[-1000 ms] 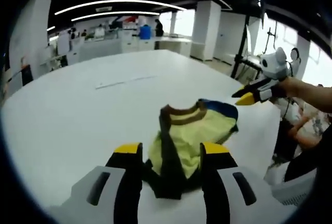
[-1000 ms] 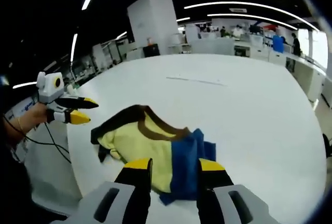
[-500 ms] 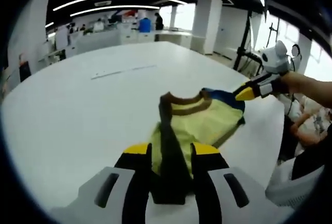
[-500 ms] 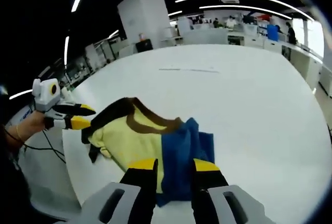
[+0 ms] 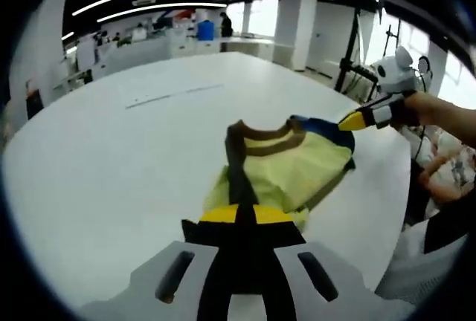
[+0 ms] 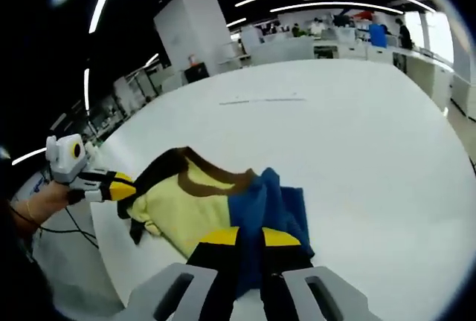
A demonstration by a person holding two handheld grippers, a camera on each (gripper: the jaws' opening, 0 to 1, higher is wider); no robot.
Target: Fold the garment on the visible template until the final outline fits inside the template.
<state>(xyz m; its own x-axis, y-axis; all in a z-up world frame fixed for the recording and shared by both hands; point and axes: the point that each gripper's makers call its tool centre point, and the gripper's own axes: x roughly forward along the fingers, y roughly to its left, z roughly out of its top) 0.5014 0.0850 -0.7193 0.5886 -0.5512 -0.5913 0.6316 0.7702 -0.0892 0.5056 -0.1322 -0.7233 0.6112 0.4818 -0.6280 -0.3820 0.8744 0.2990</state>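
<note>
A crumpled garment of pale yellow fabric with a brown collar, a dark sleeve and a blue panel lies on the large round white bench, toward the lower centre of the left gripper view and right of the bench's middle there. In that view the left hand-held gripper, grey-bodied with yellow-tipped black jaws, rises from the bottom edge with its jaws drawn tight together, pinching the dark strip of fabric at the garment's near edge. The right hand-held gripper comes in from the right of the same frame, held by a person's hand, its yellow tip touching the blue corner of the garment at its upper right. In the right gripper view the garment sits in the lower centre of the frame, blue panel toward the viewer and yellow body spreading to the left; the right hand-held gripper has its jaws closed narrowly on the near edge of the blue fabric. At the left of that frame the left hand-held gripper meets the dark sleeve end of the garment. A thin pale line is marked on the bench surface in the upper middle, well apart from the garment.
</note>
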